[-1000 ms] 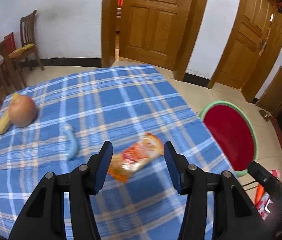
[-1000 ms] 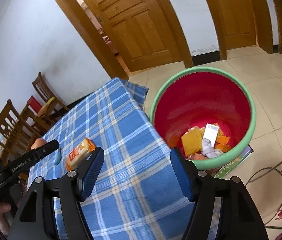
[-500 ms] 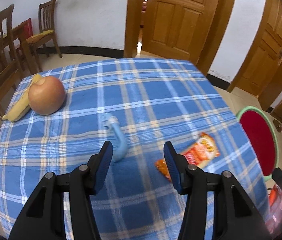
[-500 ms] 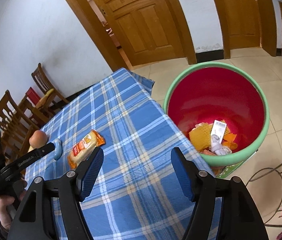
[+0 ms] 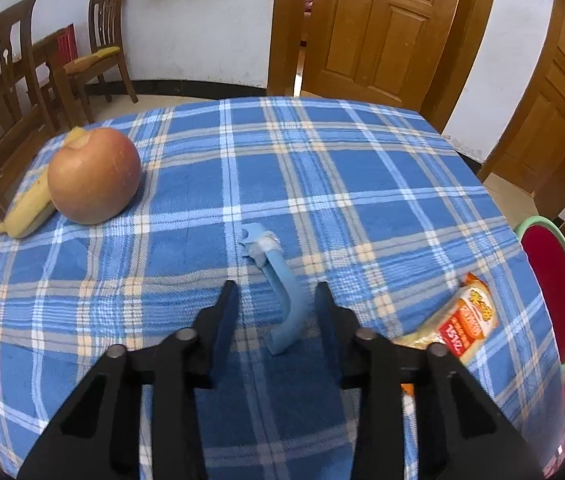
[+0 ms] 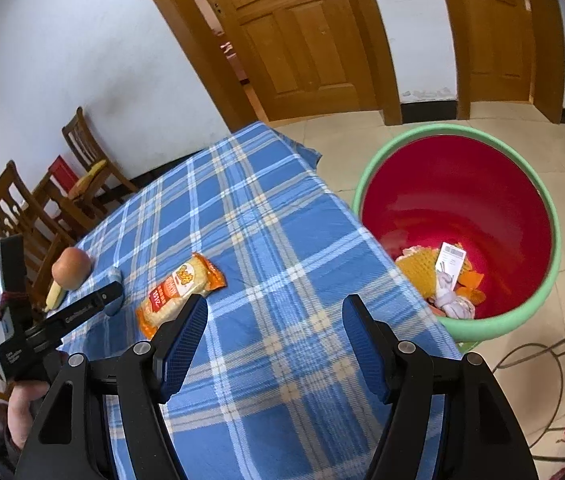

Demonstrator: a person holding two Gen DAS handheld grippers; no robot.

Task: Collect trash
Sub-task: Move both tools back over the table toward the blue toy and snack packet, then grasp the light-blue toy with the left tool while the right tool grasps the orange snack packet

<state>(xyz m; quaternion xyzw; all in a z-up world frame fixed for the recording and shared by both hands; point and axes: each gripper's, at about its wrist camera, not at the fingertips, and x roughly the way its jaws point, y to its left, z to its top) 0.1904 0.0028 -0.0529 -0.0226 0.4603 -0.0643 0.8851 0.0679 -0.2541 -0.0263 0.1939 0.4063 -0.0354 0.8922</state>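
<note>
An apple [image 5: 94,176] sits far left on the desk [image 5: 362,184]. The left tool [image 5: 276,300] is low, its jaws wide around a blue plastic scrap [image 5: 282,288]. The right tool [image 6: 274,320] hangs wide over the desk, with the snack wrapper [image 6: 180,288] left and red bin [image 6: 458,200] right.

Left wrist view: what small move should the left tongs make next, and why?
Probably ease forward and down, then close. The left tongs are open and straddle the near end of the blue plastic piece, which lies flat on the tablecloth, not yet gripped.
</note>
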